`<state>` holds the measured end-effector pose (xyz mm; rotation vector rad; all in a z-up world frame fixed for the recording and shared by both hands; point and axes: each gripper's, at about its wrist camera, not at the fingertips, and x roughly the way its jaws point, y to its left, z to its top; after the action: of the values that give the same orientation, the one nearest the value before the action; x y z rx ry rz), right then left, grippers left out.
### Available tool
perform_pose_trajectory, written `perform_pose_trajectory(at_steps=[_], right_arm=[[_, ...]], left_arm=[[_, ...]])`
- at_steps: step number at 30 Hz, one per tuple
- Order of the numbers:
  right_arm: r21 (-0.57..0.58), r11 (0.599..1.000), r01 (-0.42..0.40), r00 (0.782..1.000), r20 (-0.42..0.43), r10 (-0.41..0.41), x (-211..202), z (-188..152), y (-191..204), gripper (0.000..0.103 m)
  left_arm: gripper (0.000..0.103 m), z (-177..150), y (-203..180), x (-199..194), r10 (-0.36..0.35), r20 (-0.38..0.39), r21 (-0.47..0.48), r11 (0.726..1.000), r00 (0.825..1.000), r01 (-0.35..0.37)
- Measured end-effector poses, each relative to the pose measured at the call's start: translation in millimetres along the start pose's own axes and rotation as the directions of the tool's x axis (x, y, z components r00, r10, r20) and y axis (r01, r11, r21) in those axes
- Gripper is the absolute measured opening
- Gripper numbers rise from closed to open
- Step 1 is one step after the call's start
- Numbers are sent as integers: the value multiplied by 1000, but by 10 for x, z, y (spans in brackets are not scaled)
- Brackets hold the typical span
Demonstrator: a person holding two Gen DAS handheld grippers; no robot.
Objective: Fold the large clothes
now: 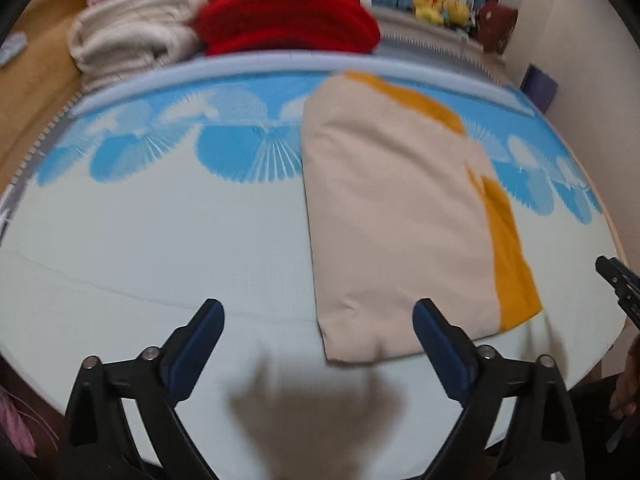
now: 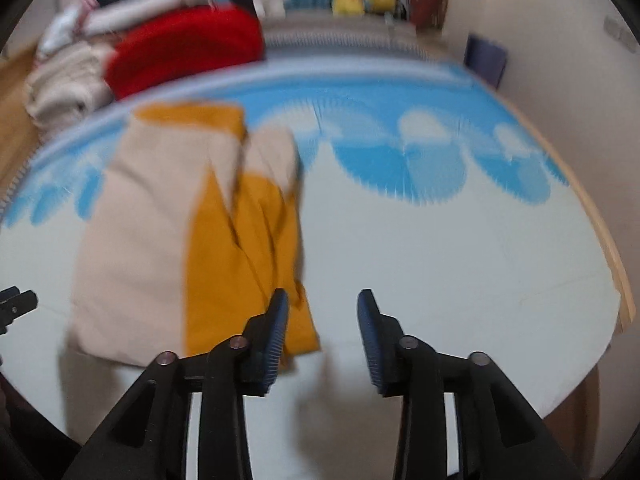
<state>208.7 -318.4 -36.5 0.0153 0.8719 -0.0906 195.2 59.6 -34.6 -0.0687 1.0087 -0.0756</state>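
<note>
A beige and mustard-yellow garment (image 1: 400, 216) lies folded into a long rectangle on the bed, its near end close to me. My left gripper (image 1: 318, 316) is open and empty, above the bed, with the garment's near end between its fingers in the view. In the right wrist view the same garment (image 2: 188, 240) lies left of centre. My right gripper (image 2: 322, 312) is open and empty; its left finger (image 2: 276, 332) overlaps the garment's yellow near corner. The right gripper's tip also shows at the right edge of the left wrist view (image 1: 618, 284).
The bed sheet (image 1: 160, 248) is pale with a blue fan pattern at the far side. A red folded blanket (image 1: 288, 20) and cream folded blankets (image 1: 132, 36) are stacked behind the bed. Yellow plush toys (image 1: 440, 6) sit at the back right. A wall runs along the right.
</note>
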Motion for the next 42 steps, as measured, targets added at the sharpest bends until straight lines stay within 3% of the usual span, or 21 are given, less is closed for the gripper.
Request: perform_pose_trajectory(at_steps=[4, 6, 11, 14, 18, 25, 42], right_arm=[[-6, 999, -43, 988, 146, 43, -552, -146, 100, 77], [-24, 998, -52, 981, 188, 56, -784, -282, 189, 84], [-60, 993, -102, 973, 200, 112, -1171, -611, 423, 85], [-62, 992, -107, 976, 182, 117, -1228, -730, 512, 85], [-77, 989, -129, 981, 138, 139, -1189, -850, 635, 85], [-114, 982, -150, 978, 132, 165, -1075, -870, 790, 85], [-98, 982, -162, 979, 109, 172, -919, -793, 805, 85]], left_arm=[[98, -266, -168, -419, 23, 66, 24, 999, 998, -25], [100, -443, -195, -566, 26, 76, 8, 1000, 997, -27], [100, -820, -389, -739, 17, 117, -35, 999, 993, -13], [100, -974, -438, -709, 0, 94, -69, 998, 996, 6], [100, -968, -510, -629, 8, 90, -39, 999, 996, -4], [100, -966, -585, -535, 17, 100, -11, 1000, 995, -16], [100, -924, -555, -463, 10, 93, -36, 999, 996, -7]])
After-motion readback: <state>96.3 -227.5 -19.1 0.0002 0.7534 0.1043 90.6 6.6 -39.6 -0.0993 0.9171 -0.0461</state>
